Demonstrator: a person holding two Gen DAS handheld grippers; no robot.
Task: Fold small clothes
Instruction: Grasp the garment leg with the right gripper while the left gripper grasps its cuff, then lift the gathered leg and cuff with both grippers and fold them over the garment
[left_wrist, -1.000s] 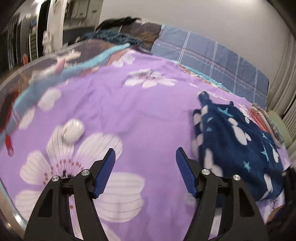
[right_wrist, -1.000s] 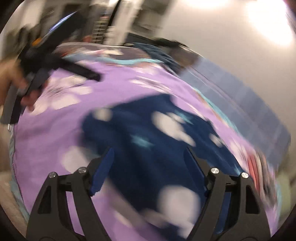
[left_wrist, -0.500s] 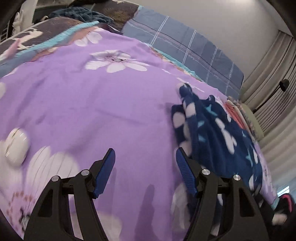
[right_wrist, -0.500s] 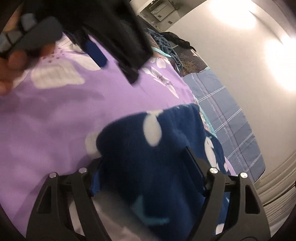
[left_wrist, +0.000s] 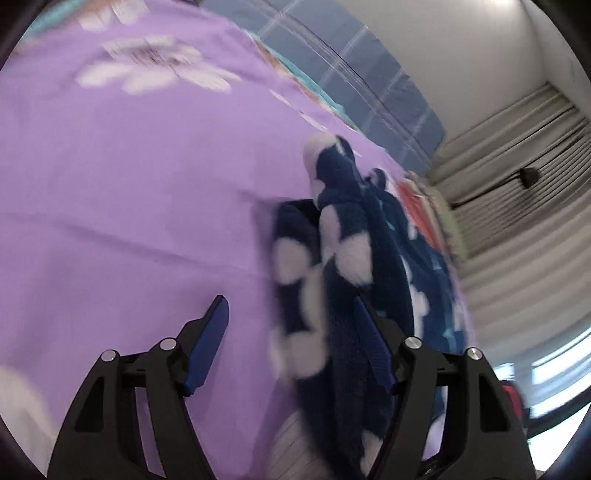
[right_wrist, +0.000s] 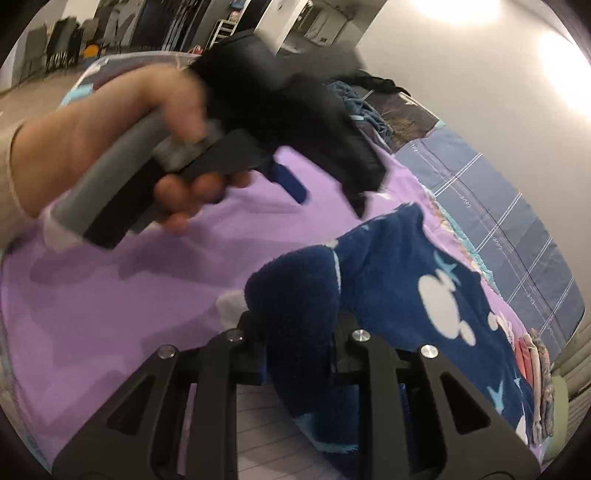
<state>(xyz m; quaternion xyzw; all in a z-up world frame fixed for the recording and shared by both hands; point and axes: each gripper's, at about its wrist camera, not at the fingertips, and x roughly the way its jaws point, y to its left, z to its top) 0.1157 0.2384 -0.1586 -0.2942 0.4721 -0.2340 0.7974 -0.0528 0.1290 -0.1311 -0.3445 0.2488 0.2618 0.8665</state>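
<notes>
Right gripper (right_wrist: 299, 332) just closed, clamped on the soft, floppy fleece (right_wrist: 399, 291) edge; left gripper (left_wrist: 295, 332) apart, so we pinch its near hem.

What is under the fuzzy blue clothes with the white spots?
The fuzzy blue garment lies on a purple flowered bedspread. Whatever is directly beneath the garment is covered, so I cannot see it.

A bedroom: a bed under a purple flowered sheet (left_wrist: 147, 166), a plaid pillow (right_wrist: 509, 229), and pleated curtains (left_wrist: 517, 177).
</notes>
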